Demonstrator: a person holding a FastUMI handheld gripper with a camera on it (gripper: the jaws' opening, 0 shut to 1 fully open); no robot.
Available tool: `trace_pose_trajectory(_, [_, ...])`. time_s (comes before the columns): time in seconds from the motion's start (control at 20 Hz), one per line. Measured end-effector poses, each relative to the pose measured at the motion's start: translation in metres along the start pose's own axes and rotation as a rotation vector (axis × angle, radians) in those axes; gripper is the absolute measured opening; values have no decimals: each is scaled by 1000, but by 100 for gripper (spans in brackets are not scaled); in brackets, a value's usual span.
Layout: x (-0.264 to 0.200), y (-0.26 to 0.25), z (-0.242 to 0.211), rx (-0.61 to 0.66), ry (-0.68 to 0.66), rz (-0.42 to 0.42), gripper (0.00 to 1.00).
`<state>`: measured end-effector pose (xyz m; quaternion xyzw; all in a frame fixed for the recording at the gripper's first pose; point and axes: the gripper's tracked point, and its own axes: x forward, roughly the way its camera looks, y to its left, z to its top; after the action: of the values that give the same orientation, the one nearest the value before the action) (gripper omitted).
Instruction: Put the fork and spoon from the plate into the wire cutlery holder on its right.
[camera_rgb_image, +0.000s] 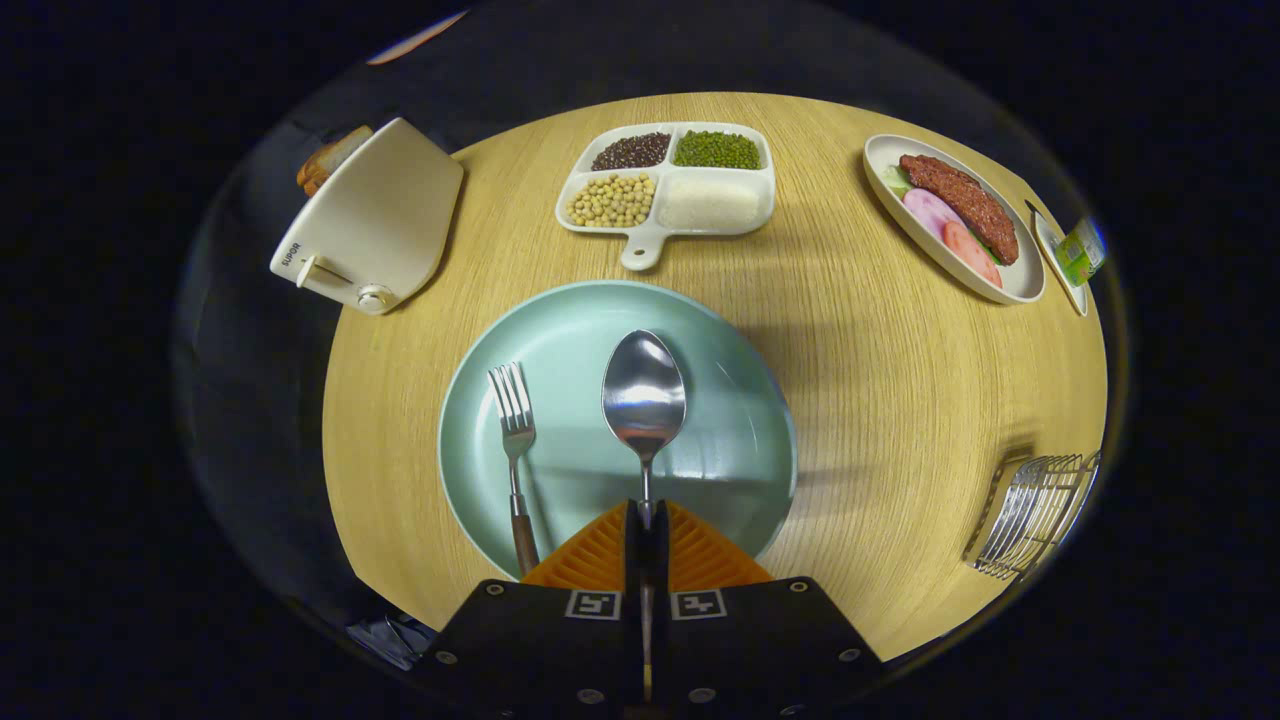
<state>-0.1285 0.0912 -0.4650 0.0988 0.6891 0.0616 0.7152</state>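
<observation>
A pale green plate (730, 400) lies on the round wooden table just ahead of my fingers. My gripper (646, 520) is shut on the handle of a steel spoon (644, 395), whose bowl reaches forward over the plate's middle. Whether the spoon is lifted off the plate I cannot tell. A fork (515, 440) with a brown handle lies on the plate to the left of the spoon, tines pointing away. The wire cutlery holder (1035, 515) stands at the table's right edge, well to the right of the plate.
A white divided tray (665, 215) of beans and grains sits beyond the plate. A white toaster (375, 225) with bread stands at the far left. An oval dish (1020, 285) of sliced meat lies at the far right, a small green packet (1082, 250) beside it.
</observation>
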Motion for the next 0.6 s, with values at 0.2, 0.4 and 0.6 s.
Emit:
trace_pose_trajectory(0.2, [-32, -5, 8, -3, -85, 6, 4])
trace_pose_trajectory(0.4, [-72, -36, 3, 19, -150, -23, 4])
trace_pose_trajectory(0.6, [-111, -83, -8, 88, -194, -62, 4])
